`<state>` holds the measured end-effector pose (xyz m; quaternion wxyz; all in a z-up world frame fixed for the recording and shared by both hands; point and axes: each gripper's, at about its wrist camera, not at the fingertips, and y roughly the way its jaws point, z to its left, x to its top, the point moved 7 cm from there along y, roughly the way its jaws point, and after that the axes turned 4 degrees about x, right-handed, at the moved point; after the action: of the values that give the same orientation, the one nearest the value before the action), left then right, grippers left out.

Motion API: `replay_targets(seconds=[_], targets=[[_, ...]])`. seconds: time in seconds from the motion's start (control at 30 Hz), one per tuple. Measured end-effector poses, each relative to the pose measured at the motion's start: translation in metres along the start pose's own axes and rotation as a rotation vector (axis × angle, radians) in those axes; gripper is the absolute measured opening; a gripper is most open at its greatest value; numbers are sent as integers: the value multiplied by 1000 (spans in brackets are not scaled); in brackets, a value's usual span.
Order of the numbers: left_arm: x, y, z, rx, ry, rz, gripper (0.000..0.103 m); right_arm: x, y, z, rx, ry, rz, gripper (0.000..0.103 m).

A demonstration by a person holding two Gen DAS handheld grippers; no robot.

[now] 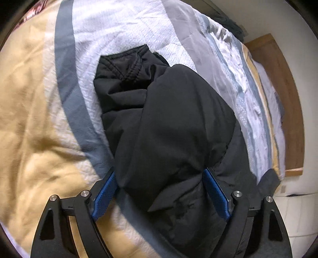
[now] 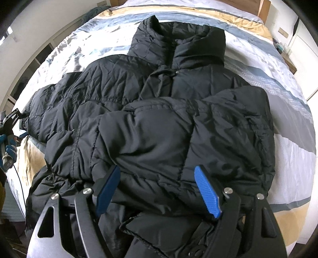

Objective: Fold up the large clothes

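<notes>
where readable, no writing: black jacket [image 2: 159, 119]

Your bed [image 2: 294, 127] wears a quilt [image 1: 39, 111] striped white, grey and tan; the black puffer jacket [image 2: 159, 127] lies directly on it, collar toward the wooden headboard [image 2: 264, 8].

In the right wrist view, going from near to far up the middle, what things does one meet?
Right gripper → folded sleeve of the black jacket → jacket collar → striped bedcover → wooden headboard.
</notes>
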<state>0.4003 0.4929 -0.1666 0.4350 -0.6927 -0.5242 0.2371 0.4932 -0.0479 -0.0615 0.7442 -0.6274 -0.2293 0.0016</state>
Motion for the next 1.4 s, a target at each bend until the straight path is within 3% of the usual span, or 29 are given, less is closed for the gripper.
replay_targets(seconds=[0.27, 0.43, 0.53, 0.97, 1.4], targets=[[17, 0, -25, -123, -34, -17, 60, 6, -6, -11, -21, 23, -13, 77], [15, 1, -29, -154, -35, -11, 24, 7, -10, -18, -33, 39, -21, 77], [12, -8, -33, -181, -28, -23, 14, 7, -13, -19, -36, 37, -28, 77], [-9, -53, -75, -259, 62, -65, 9, -2, -35, -32, -38, 67, -80, 77], [-80, -94, -144, -348, 250, -23, 8, -25, -75, -62, -32, 134, -157, 77]])
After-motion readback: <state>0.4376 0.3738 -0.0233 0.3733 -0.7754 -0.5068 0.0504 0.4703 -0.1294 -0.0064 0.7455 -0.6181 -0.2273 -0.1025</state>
